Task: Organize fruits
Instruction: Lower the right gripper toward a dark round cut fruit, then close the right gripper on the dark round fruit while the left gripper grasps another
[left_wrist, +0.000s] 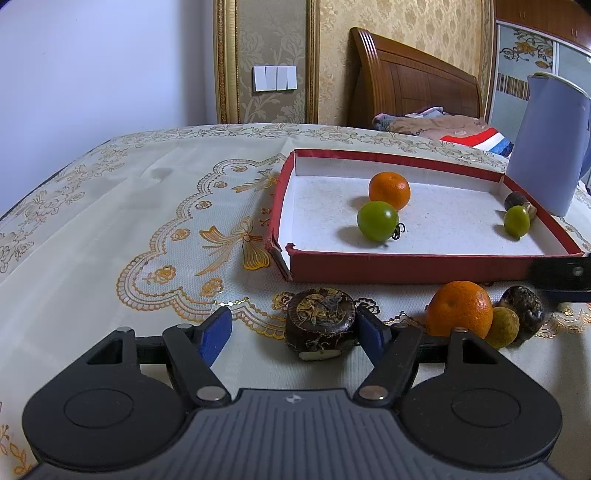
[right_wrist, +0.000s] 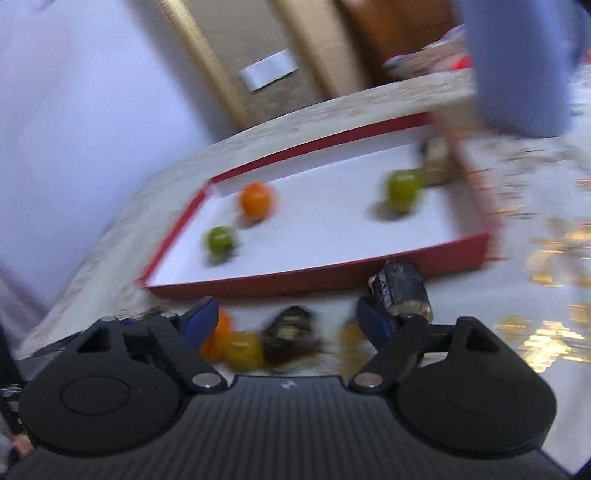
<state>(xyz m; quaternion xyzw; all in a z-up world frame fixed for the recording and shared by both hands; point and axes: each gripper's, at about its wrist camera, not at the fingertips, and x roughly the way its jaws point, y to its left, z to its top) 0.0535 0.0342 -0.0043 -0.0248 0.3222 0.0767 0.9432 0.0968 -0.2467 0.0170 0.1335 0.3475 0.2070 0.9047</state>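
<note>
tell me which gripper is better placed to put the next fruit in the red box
Left. Its gripper is steady with a dark fruit between its open fingers, near the red box. The right gripper's view is blurred and its fingers hold nothing.

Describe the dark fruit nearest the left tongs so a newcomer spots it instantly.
Start at the red tray on the patterned tablecloth. In front of its near wall, outside it, a dark brown water chestnut sits between the open left tongs. Unlike the orange cluster to its right, it stands alone, squat and flat-topped.
</note>
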